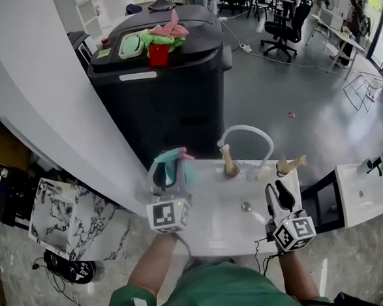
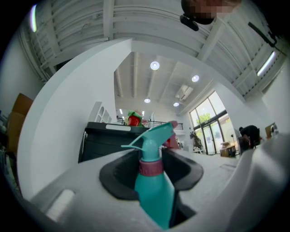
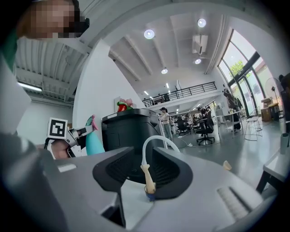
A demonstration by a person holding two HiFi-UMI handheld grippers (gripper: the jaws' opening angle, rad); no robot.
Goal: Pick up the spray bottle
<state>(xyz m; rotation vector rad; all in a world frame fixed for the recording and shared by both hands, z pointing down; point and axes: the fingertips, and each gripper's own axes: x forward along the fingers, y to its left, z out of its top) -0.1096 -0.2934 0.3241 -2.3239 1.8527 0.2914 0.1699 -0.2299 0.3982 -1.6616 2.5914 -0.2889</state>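
Note:
A teal spray bottle (image 1: 177,168) with a pink collar and a pink nozzle tip hangs above the left end of the white washbasin (image 1: 210,236). My left gripper (image 1: 169,175) is shut on it. In the left gripper view the bottle (image 2: 154,190) stands upright between the black pads, with its trigger head (image 2: 152,138) above them. My right gripper (image 1: 274,190) hovers over the basin's right side, open and with nothing in it. Through its jaws (image 3: 142,158) I see the tap. At the left of that view are the bottle (image 3: 94,141) and the left gripper (image 3: 74,134).
A tap with a curved white hose (image 1: 245,136) and two wooden handles (image 1: 229,163) stands at the basin's back edge. Behind it is a black bin (image 1: 164,92) with pink and green cloths and a red cup (image 1: 159,54) on top. A white wall (image 1: 37,101) runs along the left.

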